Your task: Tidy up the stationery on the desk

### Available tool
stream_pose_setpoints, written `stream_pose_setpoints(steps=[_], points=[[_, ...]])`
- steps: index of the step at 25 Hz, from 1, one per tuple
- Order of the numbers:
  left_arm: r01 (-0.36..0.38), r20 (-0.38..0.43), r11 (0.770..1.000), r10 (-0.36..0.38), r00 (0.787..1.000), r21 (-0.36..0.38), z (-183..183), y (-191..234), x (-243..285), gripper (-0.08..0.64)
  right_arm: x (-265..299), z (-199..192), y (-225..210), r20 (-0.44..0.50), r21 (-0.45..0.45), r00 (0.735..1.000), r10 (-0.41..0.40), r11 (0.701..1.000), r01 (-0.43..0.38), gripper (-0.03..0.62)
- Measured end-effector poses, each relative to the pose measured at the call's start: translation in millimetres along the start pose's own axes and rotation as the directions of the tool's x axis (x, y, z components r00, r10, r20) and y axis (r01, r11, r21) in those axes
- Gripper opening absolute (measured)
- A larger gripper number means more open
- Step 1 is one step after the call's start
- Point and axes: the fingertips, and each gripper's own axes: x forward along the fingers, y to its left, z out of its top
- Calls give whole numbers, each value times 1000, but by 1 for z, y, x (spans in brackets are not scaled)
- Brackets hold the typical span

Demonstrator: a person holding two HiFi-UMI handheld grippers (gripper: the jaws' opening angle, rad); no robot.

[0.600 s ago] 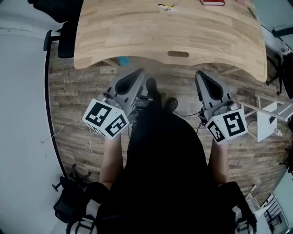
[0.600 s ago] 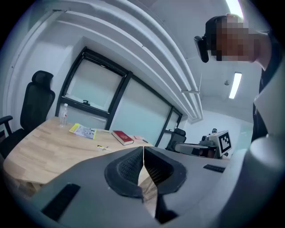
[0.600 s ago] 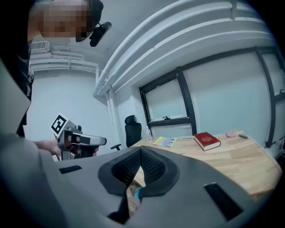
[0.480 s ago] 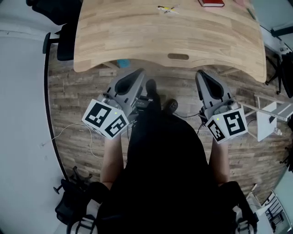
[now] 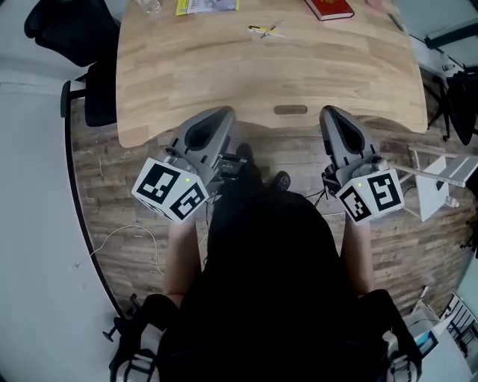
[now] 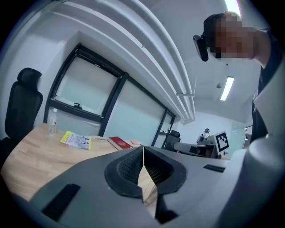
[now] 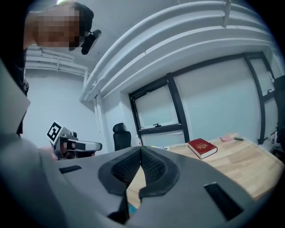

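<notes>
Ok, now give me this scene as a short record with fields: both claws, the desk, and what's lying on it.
left claw: shut, empty, near the desk's front edge
right claw: shut, empty, near the desk's front edge
desk: light wood, curved front edge
far side of desk: red book, yellow booklet, loose pens, clear bottle
task status: nothing picked up yet

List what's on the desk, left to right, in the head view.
bottle → yellow booklet → pens → red book
</notes>
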Motion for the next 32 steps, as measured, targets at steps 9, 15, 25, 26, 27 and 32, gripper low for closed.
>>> stream_pose_setpoints(steps=[9,15,25,26,27,32], points=[[54,-13,999,-54,998,-3,23,59,8,38,46,6,0,10,2,996,-89,996,89,20],[111,-53,994,-112,992,-25,16,87,20,38,69,3,-6,-24,-38,990,-140,990,139,20],[100,-89,994,-103,991,-36,16,101,53,38,93,-16,-48,-103,-16,984,-144,990,143,20],[89,-89,996,-91,992,-32,19,103,56,38,99,-16,-53,-106,-11,985,-133,991,133,20],[76,-87,997,-78,993,-29,23,105,58,38,105,-16,-58,-109,-7,987,-121,993,121,21],[8,-68,1000,-10,998,-28,36,116,75,38,135,-9,-85,-122,-21,990,-69,998,67,20]])
